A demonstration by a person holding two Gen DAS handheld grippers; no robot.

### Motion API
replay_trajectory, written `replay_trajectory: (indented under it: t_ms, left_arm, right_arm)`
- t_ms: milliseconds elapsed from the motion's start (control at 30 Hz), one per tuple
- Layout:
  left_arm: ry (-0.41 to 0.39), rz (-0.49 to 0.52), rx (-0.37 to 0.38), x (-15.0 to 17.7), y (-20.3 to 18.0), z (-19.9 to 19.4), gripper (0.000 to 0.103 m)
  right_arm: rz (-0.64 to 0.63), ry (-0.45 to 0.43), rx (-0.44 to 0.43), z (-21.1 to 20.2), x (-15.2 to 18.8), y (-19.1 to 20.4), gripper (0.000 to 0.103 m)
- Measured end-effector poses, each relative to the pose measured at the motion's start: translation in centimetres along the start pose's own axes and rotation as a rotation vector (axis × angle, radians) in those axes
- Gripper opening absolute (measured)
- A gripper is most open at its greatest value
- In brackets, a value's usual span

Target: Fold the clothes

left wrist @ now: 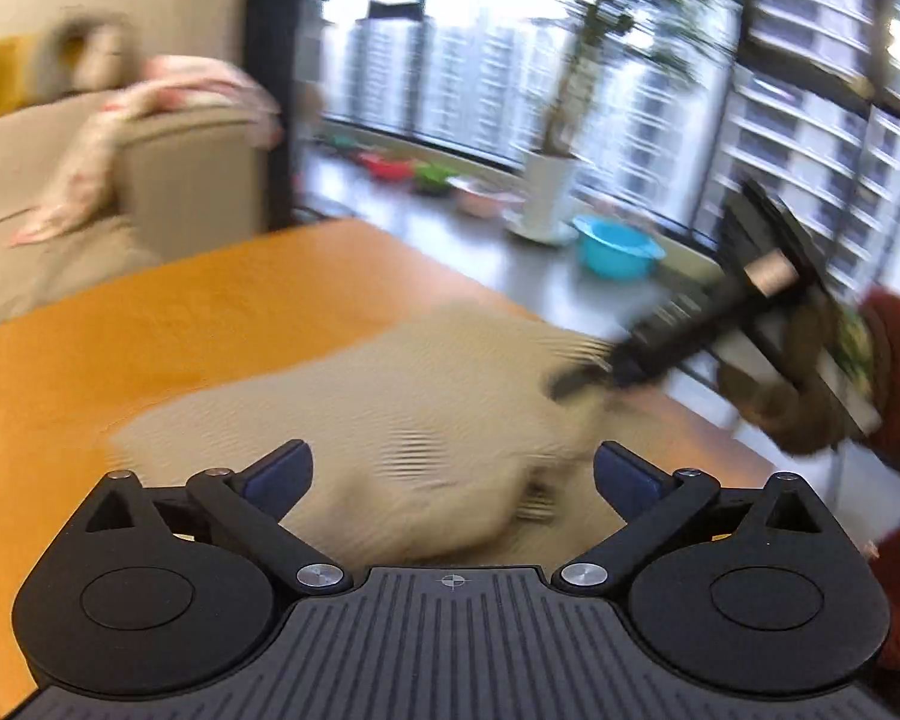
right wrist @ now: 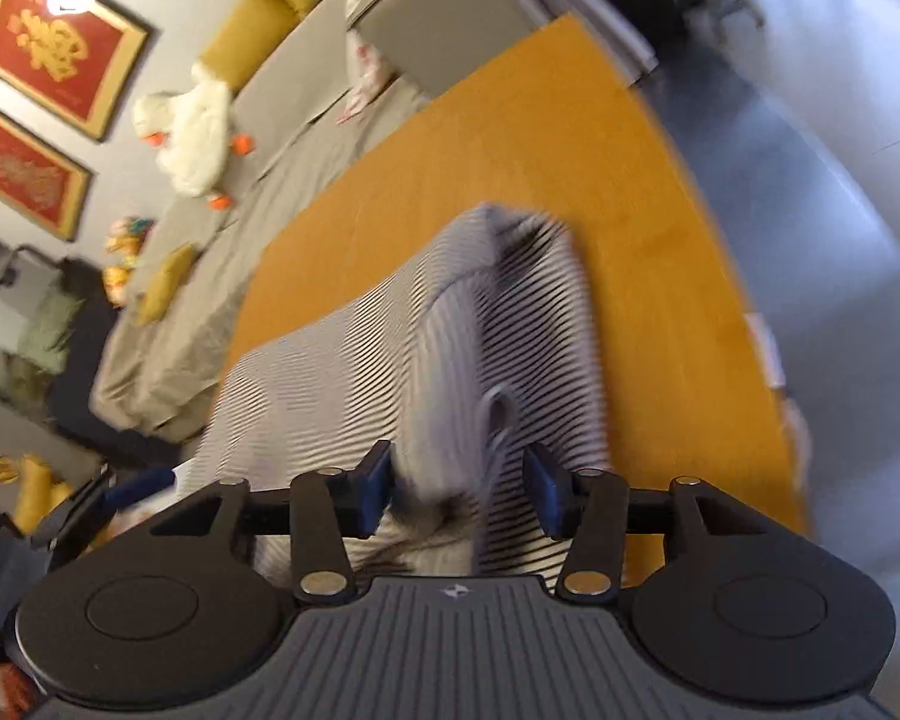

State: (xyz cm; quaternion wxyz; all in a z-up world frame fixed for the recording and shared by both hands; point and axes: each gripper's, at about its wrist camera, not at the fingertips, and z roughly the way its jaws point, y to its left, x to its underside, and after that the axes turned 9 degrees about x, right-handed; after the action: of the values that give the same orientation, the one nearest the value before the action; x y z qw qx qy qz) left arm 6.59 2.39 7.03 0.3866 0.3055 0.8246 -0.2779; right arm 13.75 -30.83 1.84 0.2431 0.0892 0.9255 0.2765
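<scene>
A beige garment with thin dark stripes (left wrist: 390, 396) lies bunched on the orange table (left wrist: 150, 330). My left gripper (left wrist: 453, 474) hovers over its near edge, jaws wide open with nothing between the blue pads. At the garment's far right edge, the right gripper (left wrist: 576, 381) reaches down in a gloved hand (left wrist: 780, 414). In the right wrist view the garment (right wrist: 360, 360) runs away from me across the table (right wrist: 510, 138). The right gripper (right wrist: 459, 492) stands partly open, and a loose fold of the cloth lies between its pads, which stand apart from it. Both views are blurred.
A beige sofa (left wrist: 180, 180) with a pink-patterned cloth (left wrist: 150, 102) over its arm stands behind the table. A blue bowl (left wrist: 618, 249) and a potted plant (left wrist: 549, 192) sit on the floor by the windows. A white plush duck (right wrist: 192, 132) lies on the sofa.
</scene>
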Motion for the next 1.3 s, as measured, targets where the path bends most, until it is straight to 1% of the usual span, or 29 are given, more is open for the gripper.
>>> replay_trajectory:
  t_ms: [67,100,133,167,267,333,367,400,433,500,533,567,633,700,833,900,933,967,1000,1033,1067,1100,1133,1233,1300]
  left_arm:
    - [-0.033,-0.085,-0.04,-0.6,2.0,-0.6,0.103]
    - [-0.05,-0.128,-0.061,-0.9,2.9,-0.9,0.103]
    - [-0.066,-0.171,-0.081,-1.2,3.9,-1.2,0.103]
    - [-0.083,-0.214,-0.101,-1.5,4.9,-1.4,0.103]
    - [-0.135,-0.326,-0.094,-1.4,7.0,-2.3,0.103]
    - [-0.15,-0.373,-0.087,-1.1,8.0,-2.4,0.103]
    - [-0.146,-0.393,-0.083,-0.7,8.4,-2.4,0.103]
    - [-0.133,-0.411,-0.078,-0.2,8.6,-2.5,0.103]
    - [-0.119,-0.428,-0.072,0.4,8.9,-2.5,0.103]
    - [-0.092,-0.462,-0.048,1.6,9.1,-2.2,0.103]
    - [-0.084,-0.478,-0.028,1.9,9.1,-1.8,0.103]
    - [-0.078,-0.493,-0.008,2.2,9.2,-1.4,0.103]
    - [-0.067,-0.517,0.025,2.7,9.3,-0.4,0.103]
    - [-0.056,-0.537,0.042,2.8,9.5,0.7,0.103]
    - [-0.042,-0.569,0.05,2.8,10.2,2.9,0.102]
    - [-0.054,-0.576,0.053,2.9,10.3,3.6,0.099]
    - [-0.056,-0.575,0.042,2.7,10.3,3.7,0.085]
    - [-0.057,-0.574,0.03,2.4,10.3,3.7,0.069]
    - [-0.059,-0.572,0.018,2.2,10.3,3.8,0.062]
    - [-0.067,-0.572,0.02,1.8,10.4,3.4,0.049]
    - [-0.077,-0.573,0.023,1.4,10.5,3.0,0.039]
    - [-0.086,-0.573,0.027,1.0,10.5,2.6,0.038]
    - [-0.102,-0.551,0.024,0.4,10.2,1.8,0.037]
    - [-0.139,-0.46,0.01,-0.5,8.4,-1.1,0.036]
    - [-0.143,-0.428,0.003,0.2,7.2,-2.4,0.036]
  right_arm:
    - [-0.058,-0.008,0.034,0.9,-0.1,1.4,0.035]
    - [-0.115,-0.033,0.067,1.0,-0.6,2.7,0.023]
    - [-0.193,-0.084,0.083,0.3,-1.0,4.1,0.019]
    - [-0.28,-0.147,0.09,-0.8,-1.4,5.6,0.019]
    - [-0.54,-0.336,0.111,-4.1,-2.5,10.0,0.018]
    - [-0.651,-0.397,0.148,-4.9,-2.5,11.1,0.019]
    - [-0.671,-0.394,0.169,-4.6,-2.5,10.7,0.019]
    - [-0.674,-0.373,0.189,-4.0,-2.5,10.0,0.019]
    - [-0.651,-0.336,0.21,-3.1,-2.5,8.9,0.019]
    - [-0.542,-0.242,0.248,-0.9,-2.8,5.8,0.02]
    - [-0.484,-0.207,0.252,0.0,-2.7,4.2,0.022]
    - [-0.43,-0.191,0.235,0.5,-2.5,2.8,0.023]
    - [-0.344,-0.203,0.182,0.4,-2.2,1.3,0.026]
    - [-0.301,-0.208,0.152,0.0,-2.2,0.6,0.026]
    - [-0.313,-0.226,0.146,-0.3,-1.3,0.3,0.026]
    - [-0.321,-0.241,0.144,-0.1,-0.9,0.8,0.027]
    - [-0.336,-0.253,0.151,0.0,-0.8,1.2,0.027]
    - [-0.358,-0.267,0.162,0.1,-0.7,1.7,0.026]
    - [-0.381,-0.281,0.174,0.3,-0.6,2.1,0.023]
    - [-0.402,-0.298,0.179,0.1,-0.6,2.7,0.02]
    - [-0.422,-0.316,0.18,-0.2,-0.6,3.3,0.02]
    - [-0.435,-0.335,0.164,-0.8,-0.6,4.0,0.019]
    - [-0.443,-0.351,0.133,-1.6,-0.6,4.7,0.019]
    - [-0.478,-0.376,0.052,-4.3,-0.1,6.2,0.019]
    - [-0.491,-0.376,0.03,-5.3,0.6,6.3,0.019]
